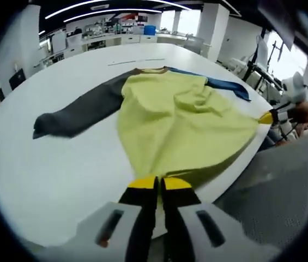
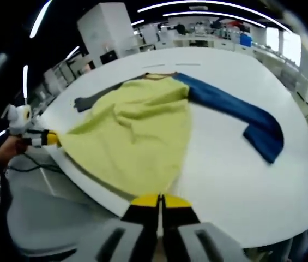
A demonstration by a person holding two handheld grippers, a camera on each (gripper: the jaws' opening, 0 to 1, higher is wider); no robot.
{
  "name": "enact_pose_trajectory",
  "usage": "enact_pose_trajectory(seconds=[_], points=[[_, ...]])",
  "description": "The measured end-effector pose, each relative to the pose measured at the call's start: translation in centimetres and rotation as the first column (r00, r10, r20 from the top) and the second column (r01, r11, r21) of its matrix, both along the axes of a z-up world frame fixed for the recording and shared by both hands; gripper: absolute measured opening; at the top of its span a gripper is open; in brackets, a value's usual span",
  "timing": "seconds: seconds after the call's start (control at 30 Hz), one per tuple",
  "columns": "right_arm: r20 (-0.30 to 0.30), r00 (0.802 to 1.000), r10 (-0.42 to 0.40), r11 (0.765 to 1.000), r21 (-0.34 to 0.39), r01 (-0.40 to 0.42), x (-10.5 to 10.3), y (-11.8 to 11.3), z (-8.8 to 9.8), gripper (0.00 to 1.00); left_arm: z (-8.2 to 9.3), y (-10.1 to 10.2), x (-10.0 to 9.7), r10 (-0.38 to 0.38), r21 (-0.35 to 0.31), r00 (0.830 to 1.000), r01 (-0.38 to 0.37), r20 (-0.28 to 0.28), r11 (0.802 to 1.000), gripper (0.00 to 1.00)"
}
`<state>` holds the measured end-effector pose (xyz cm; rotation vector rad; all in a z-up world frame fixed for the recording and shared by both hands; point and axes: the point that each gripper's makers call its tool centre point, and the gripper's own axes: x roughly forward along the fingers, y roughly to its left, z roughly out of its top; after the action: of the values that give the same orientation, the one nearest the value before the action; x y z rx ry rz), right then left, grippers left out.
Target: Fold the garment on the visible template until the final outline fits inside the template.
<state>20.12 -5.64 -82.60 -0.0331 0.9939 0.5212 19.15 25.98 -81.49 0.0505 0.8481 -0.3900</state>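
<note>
You have both grippers' jaws (image 1: 159,184) (image 2: 159,201) pinched on the hem corners of the yellow long-sleeved shirt (image 1: 181,123) spread on the white table (image 1: 61,169), grey sleeve (image 1: 77,112) and blue sleeve (image 2: 235,112) unfolded, so all folding remains.

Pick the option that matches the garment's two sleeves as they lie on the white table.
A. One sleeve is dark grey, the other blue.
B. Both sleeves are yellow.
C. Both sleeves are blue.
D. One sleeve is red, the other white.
A: on the yellow garment, the dark grey sleeve stretches out to one side of the body and the blue sleeve to the other, both flat on the white table.
</note>
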Motion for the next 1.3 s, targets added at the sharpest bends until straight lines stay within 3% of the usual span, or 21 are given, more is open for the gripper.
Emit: enact_pose_trajectory(seconds=[0.3, 0.7, 0.83, 1.1, 1.23, 1.3], points=[[-0.020, 1.000, 0.011, 0.999, -0.051, -0.012, -1.6, -0.2, -0.7, 0.00, -1.1, -0.1, -1.5, -0.011, 0.026, 0.999, 0.012, -0.043, 1.000, 0.00], [-0.035, 0.999, 0.003, 0.998, -0.061, -0.005, -2.3, -0.4, -1.1, 0.00, -1.9, 0.4, -2.7, -0.016, 0.033, 0.997, 0.018, -0.077, 0.999, 0.06], [-0.021, 1.000, -0.004, 0.998, -0.061, 0.003, -2.0, -0.5, -0.9, 0.00, -1.1, 0.3, -3.4, 0.019, -0.036, 0.996, -0.023, -0.089, 0.999, 0.15], [-0.024, 1.000, -0.006, 0.998, -0.067, 0.004, -1.6, -0.5, -0.7, 0.13, -0.3, 1.1, -2.9, 0.067, -0.035, 0.996, -0.069, -0.055, 0.997, 0.23], [-0.015, 1.000, -0.010, 0.999, -0.049, 0.010, -1.3, -0.4, -0.4, 0.13, -0.1, 2.3, -2.1, 0.132, -0.042, 0.990, -0.134, -0.039, 0.990, 0.23], [-0.015, 1.000, -0.018, 0.999, -0.045, 0.017, -1.2, -0.3, -0.4, 0.13, -0.6, 3.4, -1.9, 0.161, -0.003, 0.986, -0.162, -0.047, 0.987, 0.22]])
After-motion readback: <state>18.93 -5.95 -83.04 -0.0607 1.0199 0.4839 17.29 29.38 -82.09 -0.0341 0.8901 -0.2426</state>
